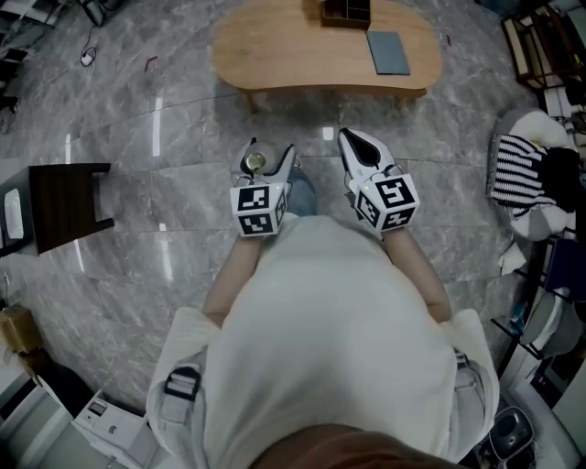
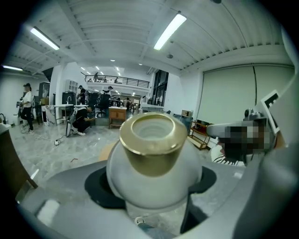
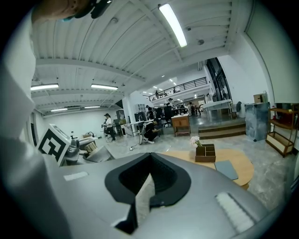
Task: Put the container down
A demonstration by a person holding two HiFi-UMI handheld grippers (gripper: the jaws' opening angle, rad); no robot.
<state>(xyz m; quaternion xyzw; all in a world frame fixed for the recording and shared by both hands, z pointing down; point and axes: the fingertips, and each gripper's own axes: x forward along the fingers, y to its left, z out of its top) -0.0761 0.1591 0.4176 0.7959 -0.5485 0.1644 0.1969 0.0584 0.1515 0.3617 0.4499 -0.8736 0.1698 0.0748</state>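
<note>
The container is a round white jar with a gold neck. It sits upright between the jaws of my left gripper, whose black pads press on its sides. In the head view the jar's gold top shows just ahead of the left gripper, held in front of the person's chest above the floor. My right gripper is level beside it. Its jaws are shut with nothing between them. The oval wooden table lies ahead.
On the table stand a dark wooden box with flowers and a grey-blue pad. A dark stool stands at the left and a chair with striped cloth at the right. People work far off in the hall.
</note>
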